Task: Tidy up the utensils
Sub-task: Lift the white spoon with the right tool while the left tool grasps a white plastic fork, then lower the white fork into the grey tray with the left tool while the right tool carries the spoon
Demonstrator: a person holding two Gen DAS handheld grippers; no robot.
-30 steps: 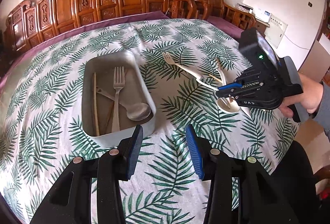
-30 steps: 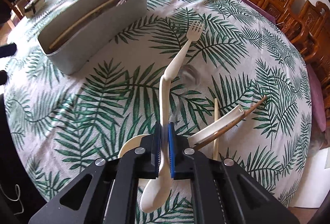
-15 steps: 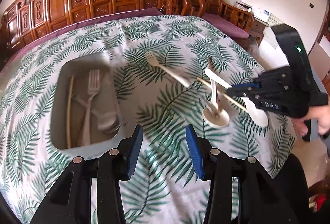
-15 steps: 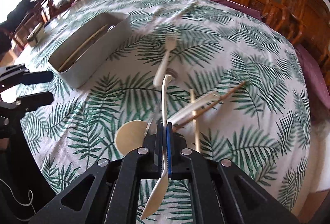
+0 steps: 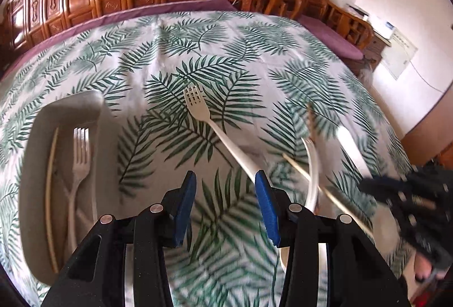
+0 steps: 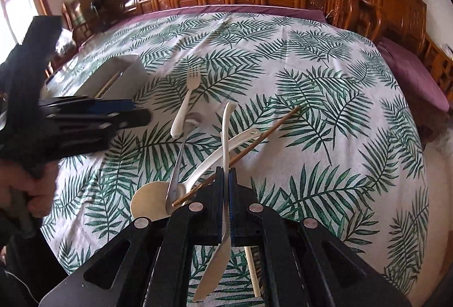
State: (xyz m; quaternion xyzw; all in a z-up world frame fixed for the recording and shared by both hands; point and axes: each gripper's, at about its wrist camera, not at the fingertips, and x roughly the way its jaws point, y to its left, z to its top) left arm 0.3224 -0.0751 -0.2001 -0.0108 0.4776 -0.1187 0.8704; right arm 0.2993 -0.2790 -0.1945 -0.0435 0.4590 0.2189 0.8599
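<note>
Clamping a white spoon (image 6: 225, 137) edgewise between fully closed jaws, the right gripper (image 6: 225, 179) hangs above the leaf-print tablecloth (image 6: 325, 109), while the left gripper (image 5: 225, 188), half open and empty, points toward a white fork (image 5: 209, 123) at 12 o'clock; no legible writing.

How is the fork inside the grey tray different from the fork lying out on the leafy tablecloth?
The fork in the tray looks silvery, like metal; the fork on the cloth is cream white. The first lies inside the grey tray among other utensils, the second lies loose on the tablecloth. Both lie flat, tines pointing away from the left gripper.
</note>
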